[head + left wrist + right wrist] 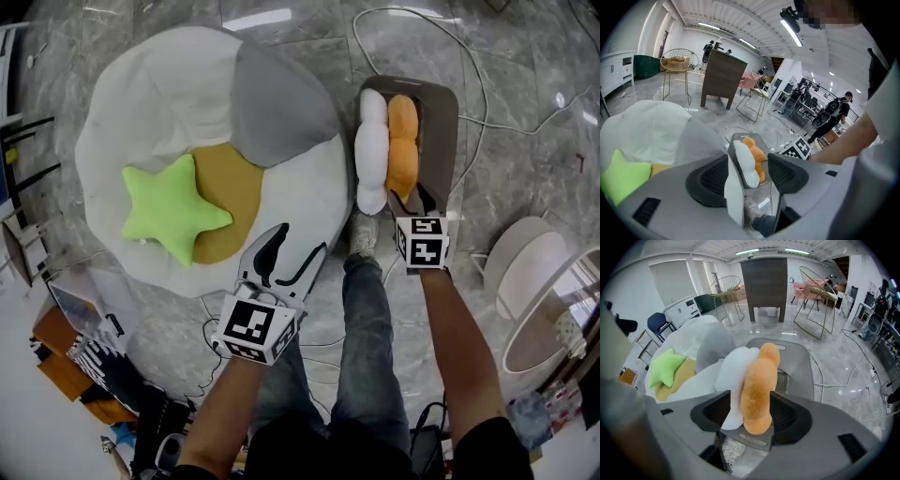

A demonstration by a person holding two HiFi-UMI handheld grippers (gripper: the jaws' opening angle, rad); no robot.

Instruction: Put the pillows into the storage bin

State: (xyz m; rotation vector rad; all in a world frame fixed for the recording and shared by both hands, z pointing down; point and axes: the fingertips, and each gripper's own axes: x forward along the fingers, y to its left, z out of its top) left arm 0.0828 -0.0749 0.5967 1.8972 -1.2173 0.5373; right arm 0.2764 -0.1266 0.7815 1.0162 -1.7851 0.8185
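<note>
Hovering over the storage bin (442,112), the right gripper (749,416) stood open — orange pillow (757,385) just ahead; the left gripper (302,242) gaped empty.

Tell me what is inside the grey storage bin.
Two pillows stand on edge, side by side, in the storage bin: a white pillow and an orange pillow. They cover the bin's floor beneath them, so whether anything lies under them cannot be seen.

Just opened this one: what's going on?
A person with two grippers is putting pillows into a grey bin. A white pillow and an orange pillow stand in it; the right gripper is at the orange one, jaws open. The left gripper is open and empty. A green star pillow lies on the beanbag.
</note>
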